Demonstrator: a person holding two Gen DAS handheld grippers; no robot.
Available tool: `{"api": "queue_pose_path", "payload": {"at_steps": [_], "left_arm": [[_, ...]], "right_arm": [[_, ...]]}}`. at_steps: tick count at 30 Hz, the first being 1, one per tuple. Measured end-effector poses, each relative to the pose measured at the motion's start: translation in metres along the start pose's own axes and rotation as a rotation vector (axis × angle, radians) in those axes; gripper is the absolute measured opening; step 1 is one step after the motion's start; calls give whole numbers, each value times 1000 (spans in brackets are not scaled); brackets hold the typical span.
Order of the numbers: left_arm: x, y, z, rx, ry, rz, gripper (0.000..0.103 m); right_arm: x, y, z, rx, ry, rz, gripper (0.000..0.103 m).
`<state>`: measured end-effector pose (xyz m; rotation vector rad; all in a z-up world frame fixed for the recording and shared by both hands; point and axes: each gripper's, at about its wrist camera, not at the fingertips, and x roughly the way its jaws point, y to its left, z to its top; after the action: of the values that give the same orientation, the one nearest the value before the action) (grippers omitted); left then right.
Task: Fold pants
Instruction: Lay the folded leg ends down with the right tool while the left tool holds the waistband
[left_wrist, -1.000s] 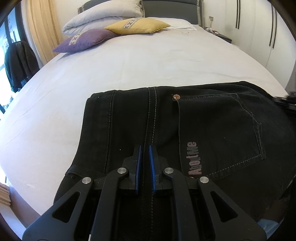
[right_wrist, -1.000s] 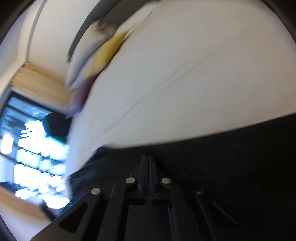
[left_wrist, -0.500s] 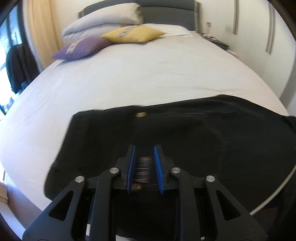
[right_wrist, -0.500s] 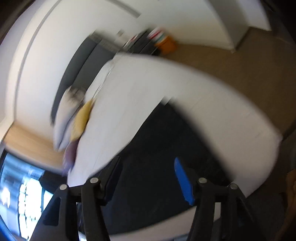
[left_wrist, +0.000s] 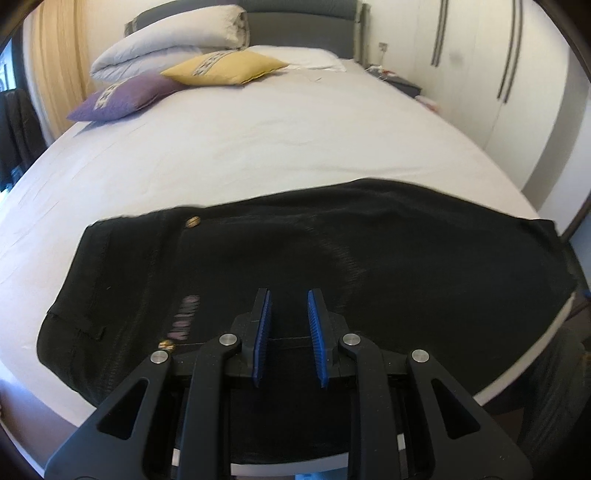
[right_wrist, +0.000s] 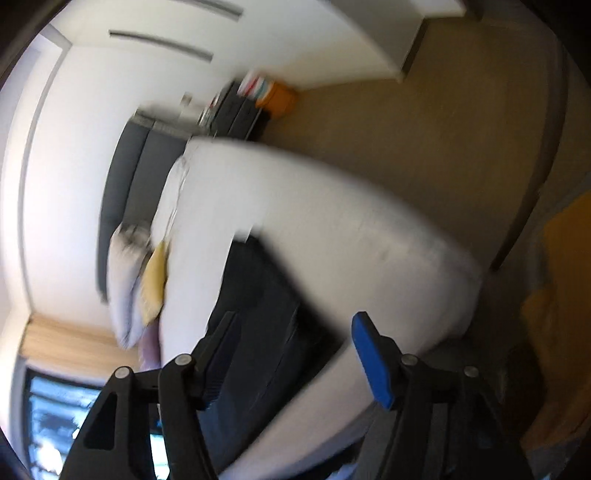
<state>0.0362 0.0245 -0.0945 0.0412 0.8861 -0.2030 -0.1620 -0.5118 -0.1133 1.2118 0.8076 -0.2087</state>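
Note:
Black pants (left_wrist: 332, 266) lie folded in half lengthwise across the near edge of the white bed (left_wrist: 258, 147), waist end at the left with a back pocket and pink lettering (left_wrist: 183, 317). My left gripper (left_wrist: 290, 299) is open and empty just above the pants' near edge. My right gripper (right_wrist: 295, 325) is wide open and empty, tilted, above the pants (right_wrist: 255, 317) near the bed's corner; this view is blurred.
A purple cushion (left_wrist: 125, 96), a yellow cushion (left_wrist: 225, 68) and white pillows (left_wrist: 173, 40) lie at the head of the bed. White wardrobe doors (left_wrist: 480, 74) stand on the right. Brown floor (right_wrist: 424, 140) and an orange box (right_wrist: 280, 99) lie beyond the bed.
Both grippers were shut on the pants one second ago and have opened and let go. The left one drew back; the right one swung away and tilted.

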Motion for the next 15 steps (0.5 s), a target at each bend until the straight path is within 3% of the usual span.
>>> {"api": "queue_pose_path", "payload": {"at_steps": [2,6,10,15], "left_arm": [[-8,-13,4,16,-16,-29,20],[-24,-30,11,42,-46,-67,20],[-29,-41,14,35,-50,-94,20],[-36,-60,11,54,-41,-126,20]], "right_arm": [[11,-12,-10,34,65,36,65],[39,-26,-21,97,101,15,65],[28,-42,-7,138,105,19,66],[25,-55,1,168,83,100,67]]}}
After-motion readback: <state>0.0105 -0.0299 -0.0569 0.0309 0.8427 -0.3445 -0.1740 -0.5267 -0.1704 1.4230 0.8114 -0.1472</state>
